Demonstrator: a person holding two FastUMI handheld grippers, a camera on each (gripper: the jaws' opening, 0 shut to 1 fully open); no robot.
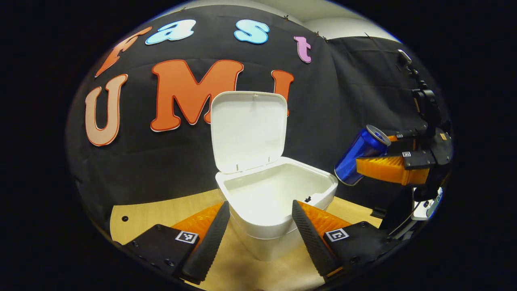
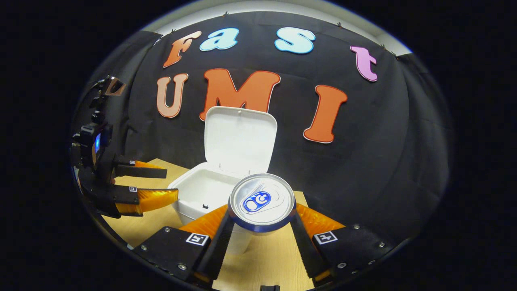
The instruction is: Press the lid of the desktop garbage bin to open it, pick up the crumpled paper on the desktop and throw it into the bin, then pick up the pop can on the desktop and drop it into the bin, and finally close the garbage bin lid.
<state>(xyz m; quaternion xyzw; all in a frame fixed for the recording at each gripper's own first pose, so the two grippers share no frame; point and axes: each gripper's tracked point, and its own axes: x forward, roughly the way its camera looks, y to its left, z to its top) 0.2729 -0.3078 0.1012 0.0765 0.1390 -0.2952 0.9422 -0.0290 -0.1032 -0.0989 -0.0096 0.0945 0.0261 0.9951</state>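
— Backdrop and surface? 
— Black cloth wall is recorded behind a light wooden desktop (image 1: pixel 161 210). 
— Item one? 
— White garbage bin (image 1: pixel 278 202), set on the desktop; its lid (image 1: pixel 248 129) is raised upright at the rear edge and the cavity is seen to be white inside. 
— Item two? 
— Blue pop can (image 1: pixel 357 155), held in the air just to the right of the bin in the left gripper view. Its long axis is tilted, silver top up and away from the bin. In the right gripper view the top (image 2: pixel 262 200) is pointed straight at the camera. 
— Right gripper (image 2: pixel 262 226)? 
— Clamped on the can, one finger pressed to each side. 
— Left gripper (image 1: pixel 260 230)? 
— Fingers are spread wide, nothing gripped; the bin's front is seen between them.
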